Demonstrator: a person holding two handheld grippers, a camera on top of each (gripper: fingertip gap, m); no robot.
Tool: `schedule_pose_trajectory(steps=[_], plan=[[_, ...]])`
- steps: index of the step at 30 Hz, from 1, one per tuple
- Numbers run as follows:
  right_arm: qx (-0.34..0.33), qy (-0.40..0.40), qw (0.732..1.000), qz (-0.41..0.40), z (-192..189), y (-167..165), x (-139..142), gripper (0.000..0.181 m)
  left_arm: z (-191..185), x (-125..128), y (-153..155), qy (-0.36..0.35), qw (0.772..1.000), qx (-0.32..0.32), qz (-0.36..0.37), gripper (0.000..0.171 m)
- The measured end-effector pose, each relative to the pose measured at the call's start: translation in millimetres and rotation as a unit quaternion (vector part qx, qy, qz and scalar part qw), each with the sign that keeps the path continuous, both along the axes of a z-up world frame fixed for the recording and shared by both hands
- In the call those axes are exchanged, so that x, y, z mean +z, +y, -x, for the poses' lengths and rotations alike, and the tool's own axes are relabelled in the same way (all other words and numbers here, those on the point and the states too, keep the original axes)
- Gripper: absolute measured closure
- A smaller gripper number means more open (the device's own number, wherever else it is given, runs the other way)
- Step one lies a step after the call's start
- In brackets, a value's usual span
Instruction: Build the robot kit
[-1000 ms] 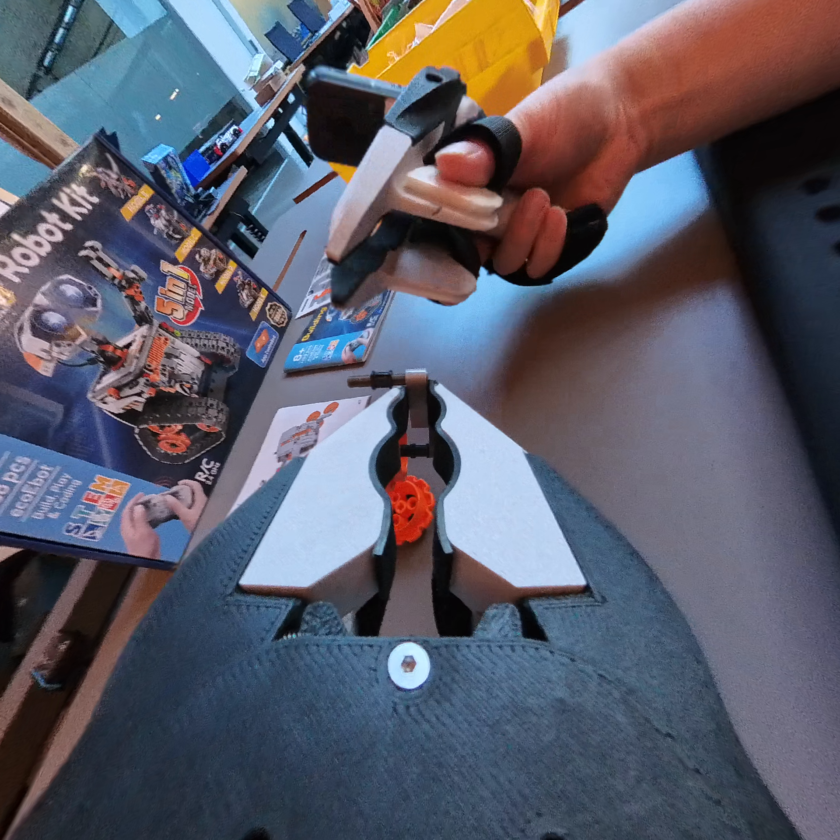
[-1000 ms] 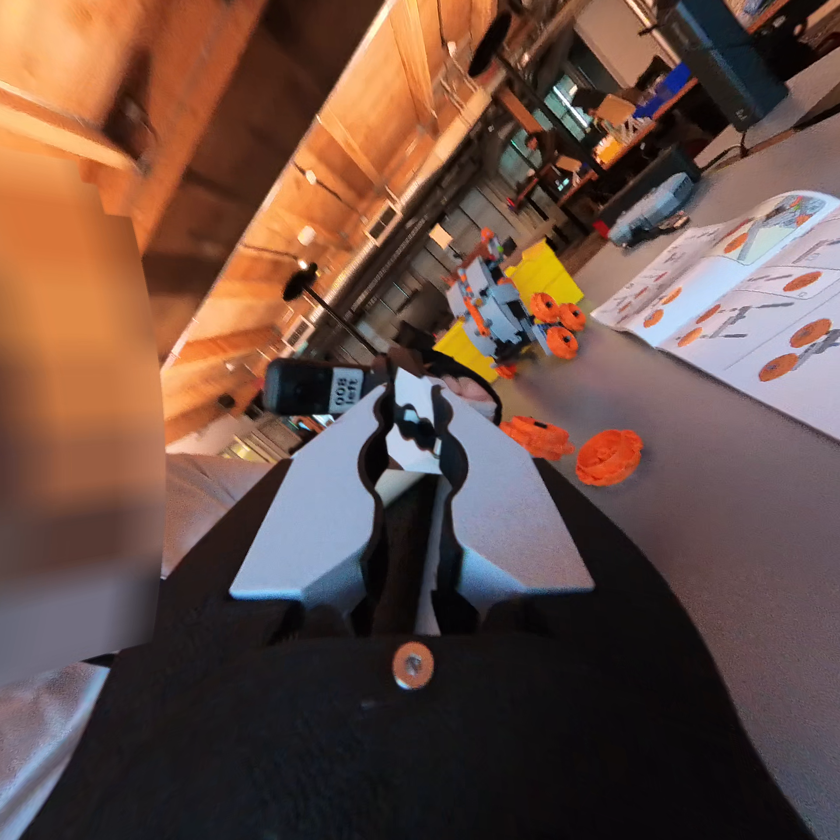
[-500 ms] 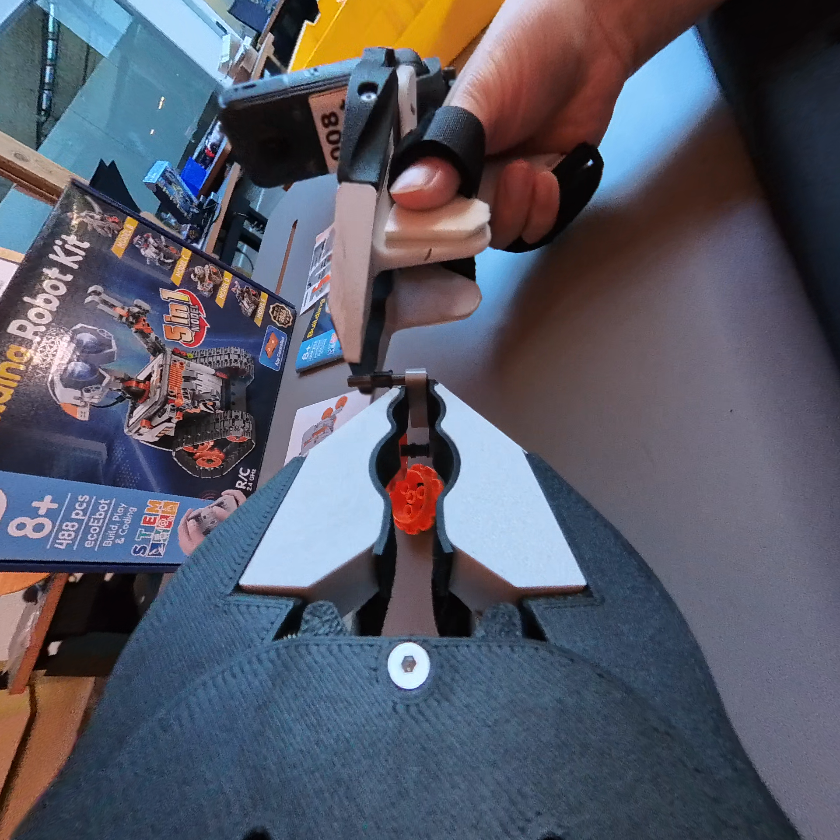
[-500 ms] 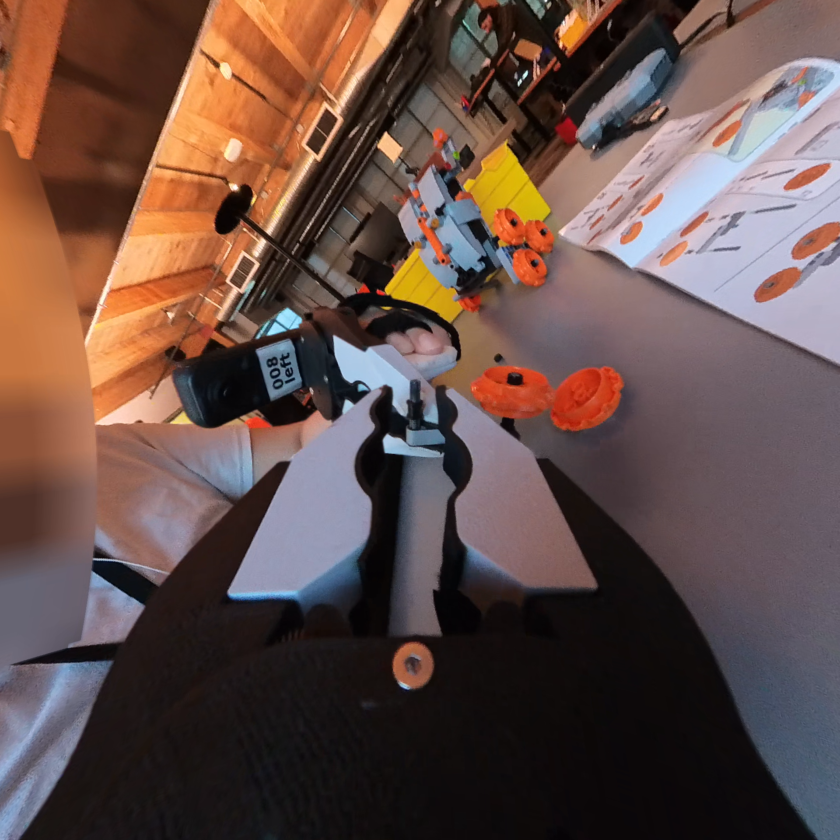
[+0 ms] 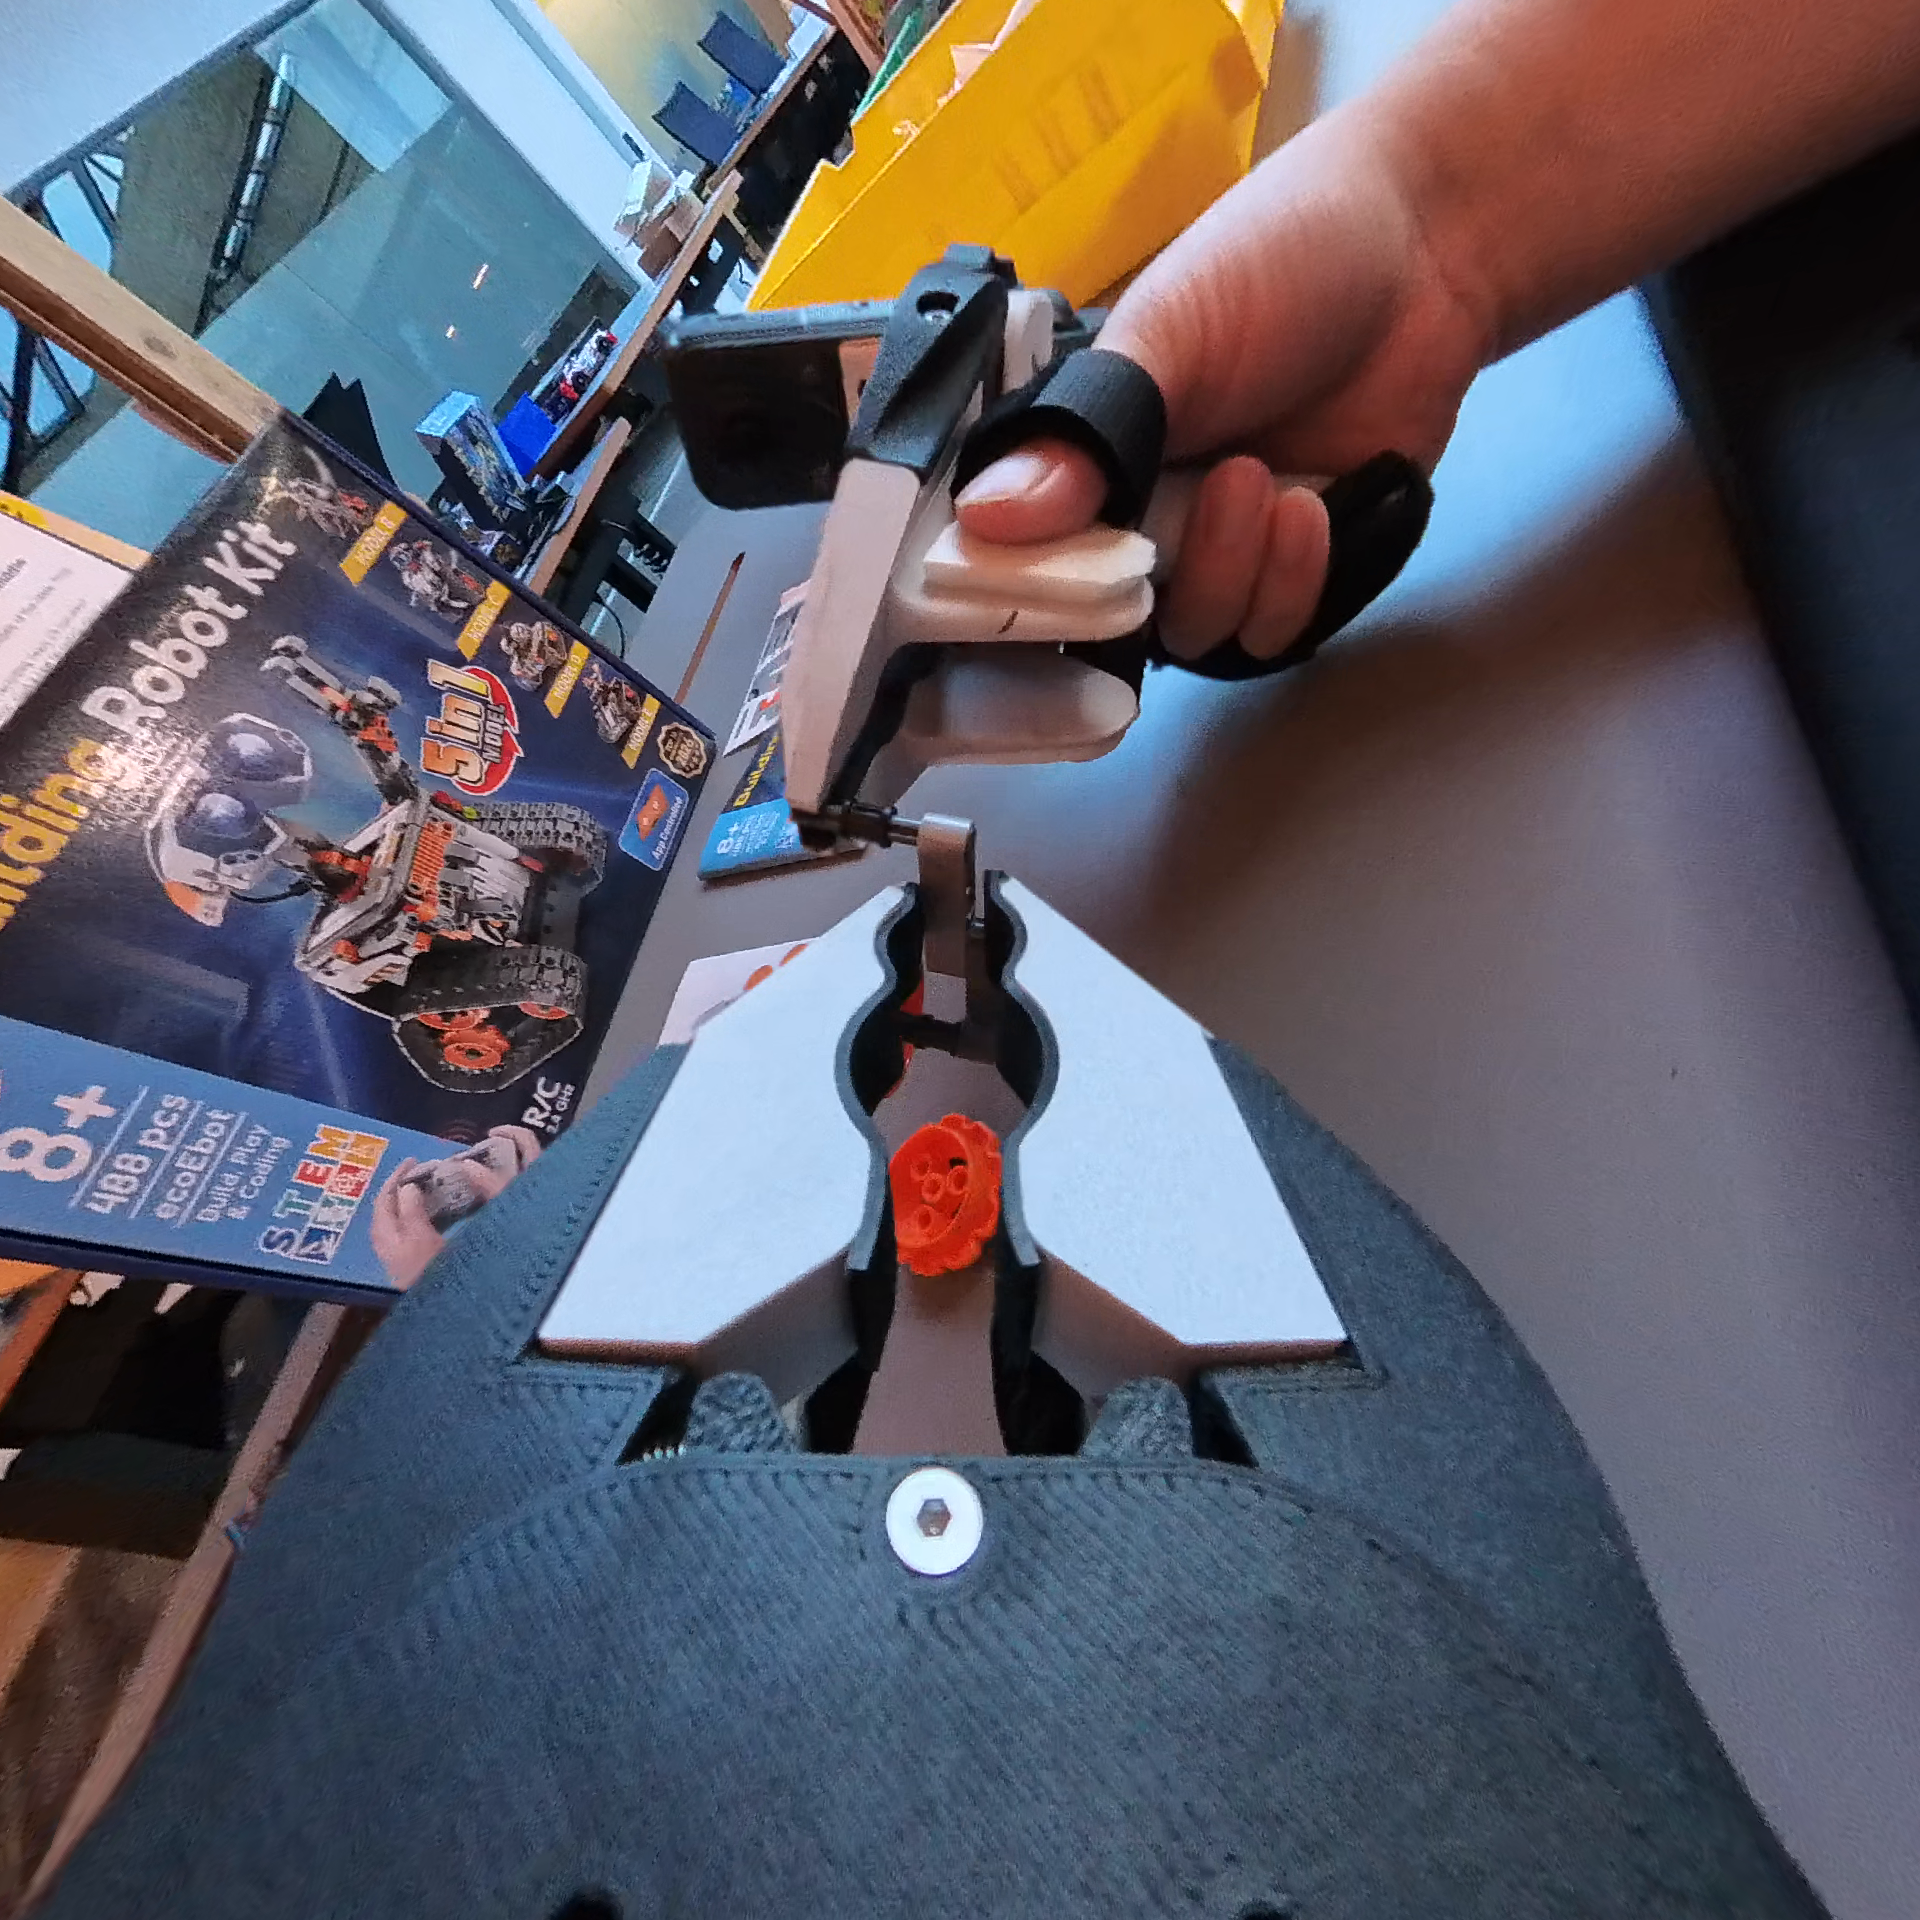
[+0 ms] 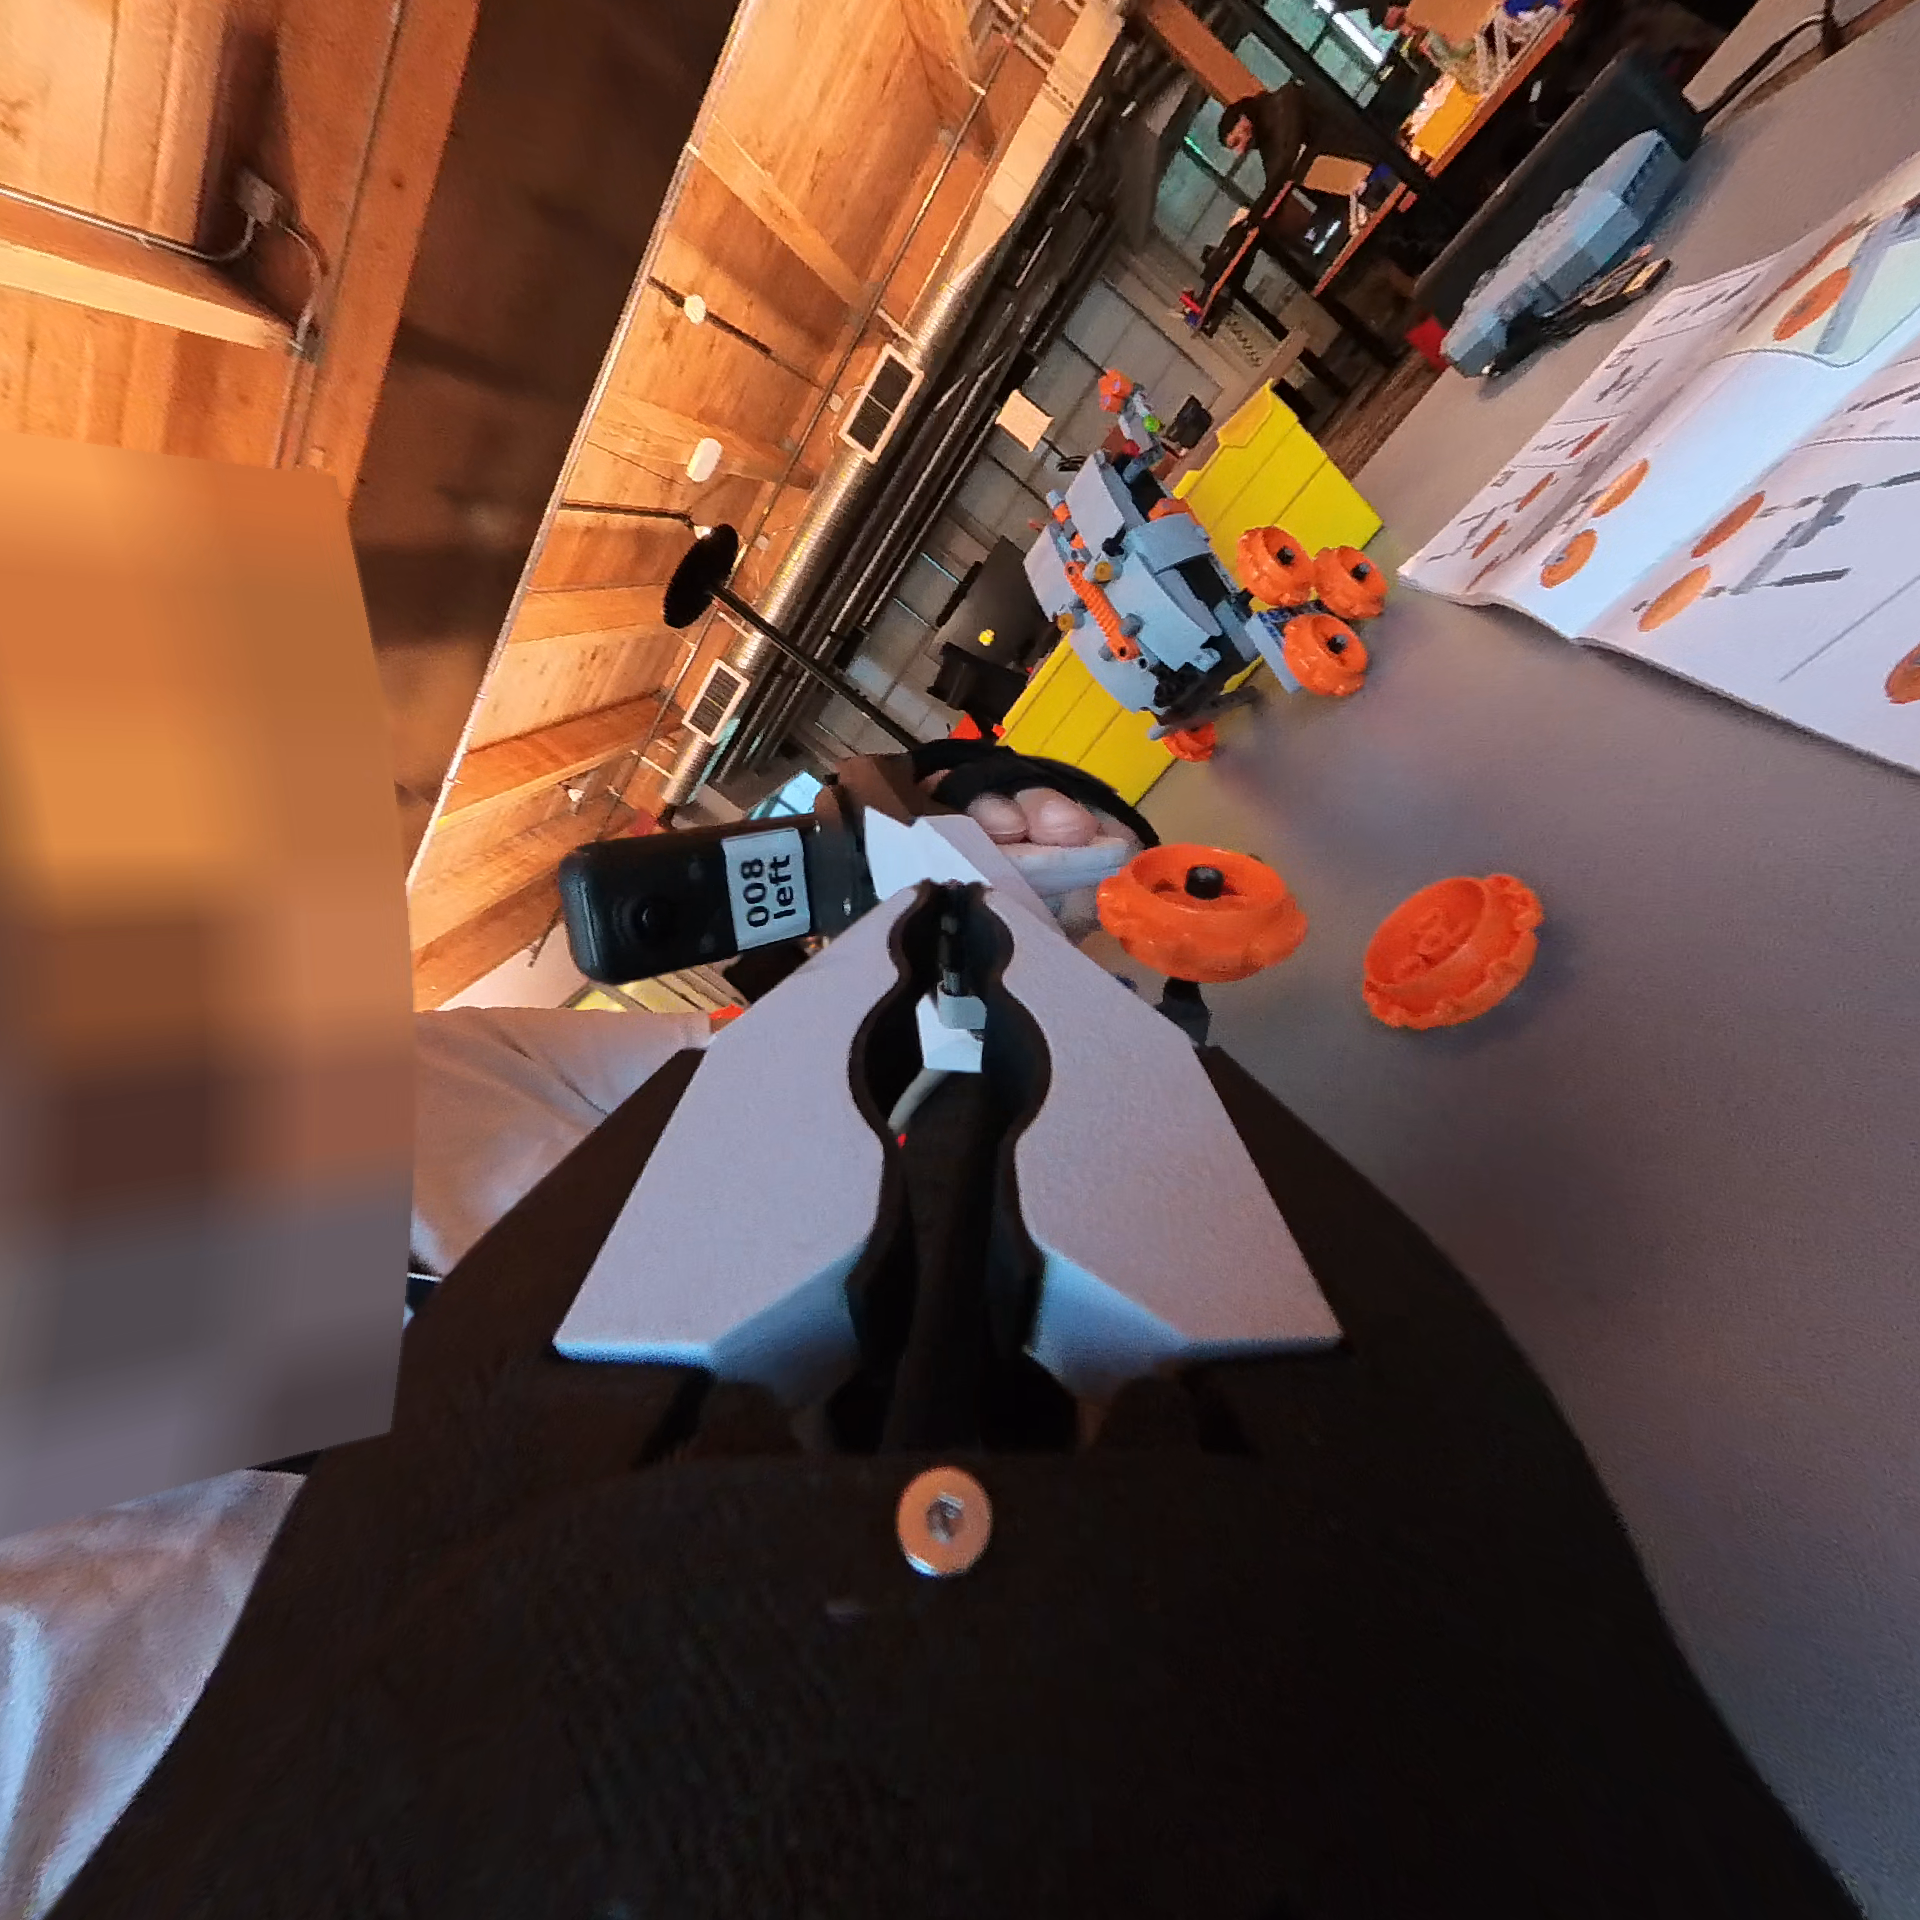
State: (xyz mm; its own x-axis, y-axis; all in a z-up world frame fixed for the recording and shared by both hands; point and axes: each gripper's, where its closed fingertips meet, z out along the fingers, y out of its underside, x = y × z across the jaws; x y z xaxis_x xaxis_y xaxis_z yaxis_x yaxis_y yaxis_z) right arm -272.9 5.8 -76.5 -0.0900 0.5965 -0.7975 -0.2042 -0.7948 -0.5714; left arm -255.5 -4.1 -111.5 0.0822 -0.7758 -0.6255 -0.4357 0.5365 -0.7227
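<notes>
**Asker:** Gripping what, nearest the left lens?

**Describer:** Left gripper clamped hard on a short grey beam. Held upright and low down, probably to leave the top end clear above the tips. Small orange wheel visible through the gap lower between the fingers; attached or lying beneath, impossible to say.

**Asker:** And at that free top end?

**Describer:** Black pin sticking out sideways from the beam. Right gripper coming in from above, tips pinched closed on the pin's outer end. Right hand strapped into the handle, thumb through a black loop. Grippers set at right angles, seemingly to steady the beam while working the pin along its own axis.

**Asker:** Same from the right lens?

**Describer:** Yes: right gripper closed around the pin, grey beam just below.

**Asker:** Farther off?

**Describer:** Two orange wheels loose on the grey table. Beyond them a half-built grey and orange robot model, yellow bins and an open instruction booklet, laid flat within sight. To the left, a blue robot kit box leaning near the table edge.
</notes>
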Motion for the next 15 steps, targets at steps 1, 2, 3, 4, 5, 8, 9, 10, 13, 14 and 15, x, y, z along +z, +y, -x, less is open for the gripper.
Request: schedule_pose_trajectory(steps=[1, 2, 3, 4, 5, 8, 9, 10, 13, 14, 15], plan=[[0.006, 0.004, 1.000, 0.002, 1, -1, 1, 0.178, -1, 1, 0, -0.008, 1.000, -0.001, 0.006, 0.164], [0.009, 0.006, 1.000, 0.003, 2, -2, 1, 0.178, -1, 3, -1, -0.015, 1.000, -0.002, 0.015, 0.164], [0.010, 0.006, 1.000, 0.002, 3, -3, 1, 0.178, -1, 3, -1, -0.018, 1.000, -0.005, 0.025, 0.165], [0.011, 0.010, 1.000, 0.002, 2, -3, 2, 0.178, -1, 4, -2, -0.021, 0.999, -0.009, 0.033, 0.164], [0.011, 0.016, 1.000, 0.002, 1, -3, 4, 0.178, 0, 6, -3, -0.027, 0.999, -0.012, 0.038, 0.164], [0.004, 0.024, 1.000, 0.004, -3, -1, 6, 0.178, 2, 10, -1, -0.032, 0.998, -0.013, 0.043, 0.164], [0.004, 0.023, 1.000, 0.005, -3, 0, 6, 0.178, 2, 10, -2, -0.031, 0.999, -0.015, 0.038, 0.163], [0.006, 0.023, 1.000, 0.006, -3, -1, 5, 0.178, 2, 9, -3, -0.029, 0.999, -0.020, 0.034, 0.164], [0.012, 0.032, 0.999, 0.009, -3, -2, 7, 0.178, 2, 9, -8, -0.029, 0.998, -0.036, 0.045, 0.156], [0.014, 0.035, 0.999, 0.010, -3, -3, 8, 0.178, 1, 9, -10, -0.030, 0.997, -0.040, 0.055, 0.154], [0.016, 0.039, 0.999, 0.011, -3, -3, 9, 0.178, 1, 10, -12, -0.033, 0.996, -0.045, 0.066, 0.152]])
